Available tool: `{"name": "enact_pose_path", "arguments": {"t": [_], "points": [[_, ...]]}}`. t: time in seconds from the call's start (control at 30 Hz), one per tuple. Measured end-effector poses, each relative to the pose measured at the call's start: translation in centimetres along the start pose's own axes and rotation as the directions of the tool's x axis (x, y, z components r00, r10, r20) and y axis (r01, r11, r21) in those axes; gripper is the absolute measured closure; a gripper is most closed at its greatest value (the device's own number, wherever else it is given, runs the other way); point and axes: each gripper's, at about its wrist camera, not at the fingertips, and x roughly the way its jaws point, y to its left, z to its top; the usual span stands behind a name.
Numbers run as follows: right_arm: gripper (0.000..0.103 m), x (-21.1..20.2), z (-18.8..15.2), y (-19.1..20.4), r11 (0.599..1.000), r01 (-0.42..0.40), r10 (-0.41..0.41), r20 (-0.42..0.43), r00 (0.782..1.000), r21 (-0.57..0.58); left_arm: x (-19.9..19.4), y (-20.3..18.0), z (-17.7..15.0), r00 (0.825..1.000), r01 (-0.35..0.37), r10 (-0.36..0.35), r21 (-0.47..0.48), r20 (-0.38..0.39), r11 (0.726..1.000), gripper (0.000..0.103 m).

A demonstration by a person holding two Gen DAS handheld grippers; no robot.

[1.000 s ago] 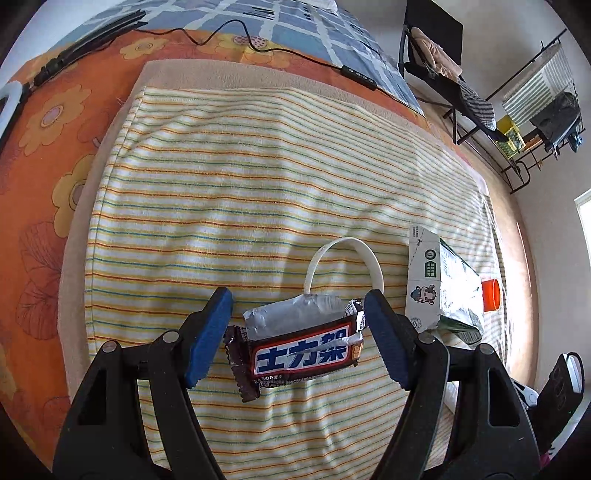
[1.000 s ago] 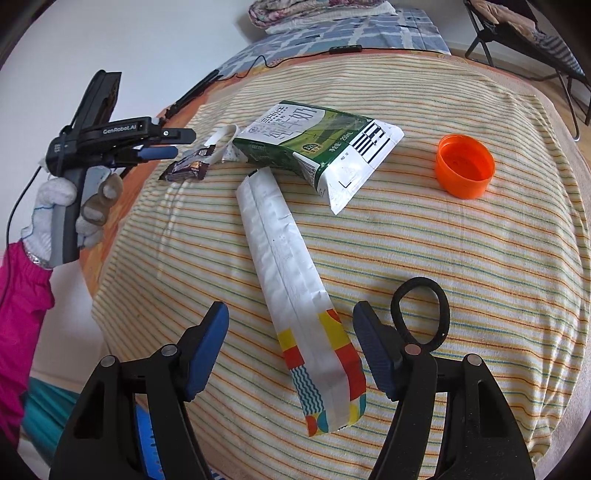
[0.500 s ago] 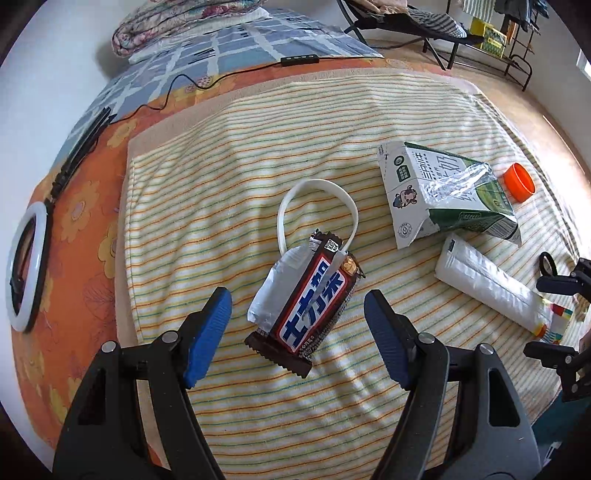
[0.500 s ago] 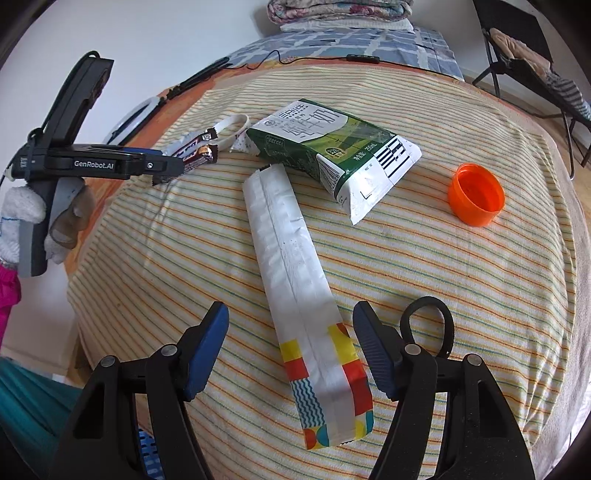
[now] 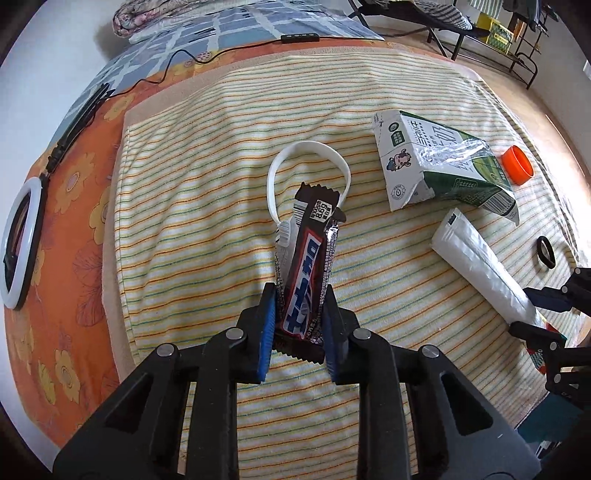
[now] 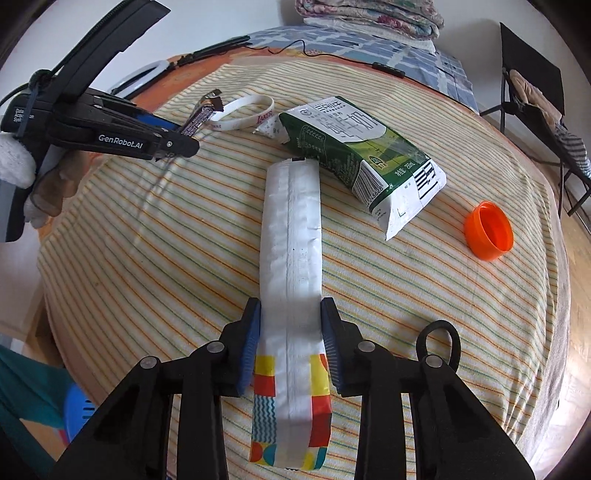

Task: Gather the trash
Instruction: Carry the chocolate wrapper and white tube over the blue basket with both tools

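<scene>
The candy bar wrapper (image 5: 308, 275) is pinched by the left gripper (image 5: 298, 318). The long white packet (image 6: 290, 280), lying on the striped towel (image 6: 166, 236), is squeezed by the right gripper (image 6: 290, 343).

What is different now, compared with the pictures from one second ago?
Both claws have closed: the left claw on the chocolate bar wrapper, the right claw on the long white packet. The milk carton, orange cap and white wristband stayed in place.

Sunlit striped towel (image 5: 207, 192) over orange floral bedcover (image 5: 74, 206), black folding chair (image 6: 532, 74) by white wall (image 6: 229, 18)
</scene>
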Motion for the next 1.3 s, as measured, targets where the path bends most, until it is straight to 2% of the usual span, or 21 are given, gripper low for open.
{"name": "enact_pose_path", "arguments": {"t": [0.1, 0.2, 0.47, 0.73, 0.9, 1.3], "points": [[0.083, -0.9, -0.6, 0.3, 1.000, -0.012, 0.012, 0.013, 1.000, 0.016, -1.6, -0.2, -1.0, 1.000, 0.006, -0.006, -0.010, 0.024, 1.000, 0.084], [0.086, -1.8, -1.1, 0.5, 1.000, -0.010, 0.009, 0.028, 1.000, 0.023, -3.5, -0.7, -2.1, 0.999, 0.016, -0.015, -0.007, 0.051, 1.000, 0.084], [0.087, -4.7, -3.3, 1.1, 0.996, -0.054, 0.051, 0.052, 0.997, 0.070, -8.1, -2.9, -6.1, 0.995, 0.055, -0.057, 0.029, 0.085, 0.998, 0.084], [0.087, -8.6, -6.5, 3.5, 0.993, -0.110, 0.108, 0.062, 0.992, 0.041, -11.1, -6.5, -11.9, 0.992, 0.088, -0.095, 0.093, 0.078, 0.992, 0.084], [0.087, -10.4, -9.7, 4.9, 0.990, -0.139, 0.138, 0.045, 0.989, 0.030, -12.6, -8.8, -15.7, 0.992, 0.094, -0.103, 0.125, 0.068, 0.988, 0.084], [0.087, -10.8, -17.2, 7.6, 0.979, -0.199, 0.201, -0.043, 0.979, 0.049, -12.3, -12.8, -23.3, 0.990, 0.141, -0.141, 0.151, -0.012, 0.978, 0.084]]}}
